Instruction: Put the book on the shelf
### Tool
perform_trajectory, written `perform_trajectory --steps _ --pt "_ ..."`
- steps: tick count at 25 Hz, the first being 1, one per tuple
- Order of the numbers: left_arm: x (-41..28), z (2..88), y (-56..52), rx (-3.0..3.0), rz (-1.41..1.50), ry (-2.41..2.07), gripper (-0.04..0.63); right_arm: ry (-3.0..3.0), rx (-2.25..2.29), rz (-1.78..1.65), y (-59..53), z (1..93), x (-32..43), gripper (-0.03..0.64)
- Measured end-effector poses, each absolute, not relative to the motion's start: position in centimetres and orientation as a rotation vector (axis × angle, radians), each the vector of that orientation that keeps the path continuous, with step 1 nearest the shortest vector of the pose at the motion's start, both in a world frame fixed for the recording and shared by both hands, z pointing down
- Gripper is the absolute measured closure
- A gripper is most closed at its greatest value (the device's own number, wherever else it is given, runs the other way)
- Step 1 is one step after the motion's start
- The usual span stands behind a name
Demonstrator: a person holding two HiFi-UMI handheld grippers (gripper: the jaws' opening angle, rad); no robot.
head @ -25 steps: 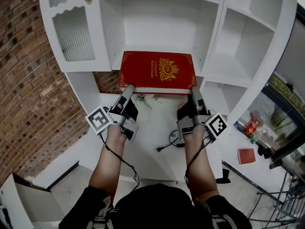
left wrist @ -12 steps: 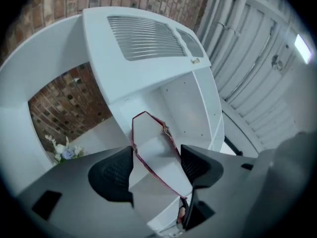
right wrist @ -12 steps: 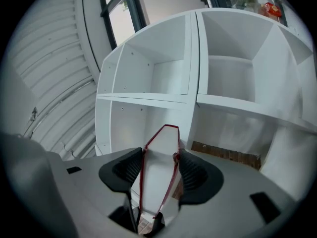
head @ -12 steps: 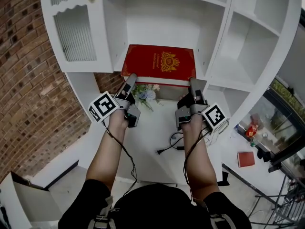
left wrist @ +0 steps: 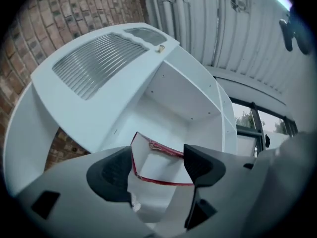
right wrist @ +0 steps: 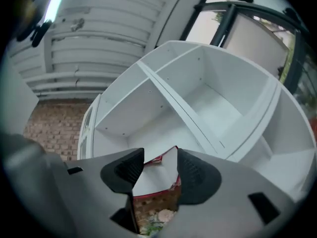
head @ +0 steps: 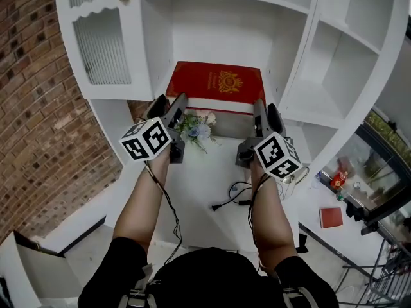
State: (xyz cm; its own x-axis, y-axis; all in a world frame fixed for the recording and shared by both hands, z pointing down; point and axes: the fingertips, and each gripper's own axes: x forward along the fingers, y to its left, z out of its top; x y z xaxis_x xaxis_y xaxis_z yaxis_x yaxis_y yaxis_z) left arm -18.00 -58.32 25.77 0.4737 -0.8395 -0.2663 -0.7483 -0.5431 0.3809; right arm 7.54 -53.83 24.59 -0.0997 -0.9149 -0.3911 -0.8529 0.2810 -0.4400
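The red book (head: 215, 85) lies flat in the middle bay of the white shelf (head: 218, 37), long axis running side to side, just ahead of both my tools, so neither hand is nearer. My left tool (head: 169, 104) hangs off the book's near left corner, its jaws just opened wide, nothing between them. My right tool (head: 265, 111) hangs off the near right corner, its jaws just drawn in a little yet apart, gripping nothing.

My left arm (head: 144, 201) and right arm (head: 268, 210) reach toward 12 o'clock. Left gripper (head: 169, 105) at 11, jaws just been opening, wide, nothing between them. Right gripper (head: 266, 113) at 1, jaws just been closing a bit, apart, empty too.
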Motion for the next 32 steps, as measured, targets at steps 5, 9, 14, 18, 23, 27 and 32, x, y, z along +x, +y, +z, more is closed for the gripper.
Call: perform_trajectory --steps 5,9,14,18,23,27,32 --pt "-17.6 24.4 -58.4 2.623 -0.531 -1.55 0.309 2.039 -1.697 0.043 -54.3 23.6 6.8 0.433" --pt "-17.3 24.2 -59.2 2.644 -0.519 -1.57 0.342 2.082 -1.732 0.096 -55.0 23.2 6.3 0.47" --pt "-16.9 24.0 -60.5 2.64 -0.495 -1.559 0.347 2.104 -1.783 0.09 -56.4 23.0 6.5 0.474" --pt "-16.5 24.0 -61.4 2.623 -0.425 -1.598 0.348 2.099 -1.837 0.063 -57.5 23.1 6.9 0.474" --pt "-16.2 24.1 -62.7 2.602 -0.366 -1.597 0.347 2.087 -1.937 0.07 -58.7 23.0 7.1 0.474" --pt "-16.1 24.0 -63.1 2.595 -0.38 -1.573 0.347 2.079 -1.952 0.065 -58.9 23.0 7.2 0.474" --pt "-16.6 22.8 -61.7 2.687 -0.316 -1.7 0.344 2.097 -1.957 0.175 -57.8 21.8 6.8 0.485"
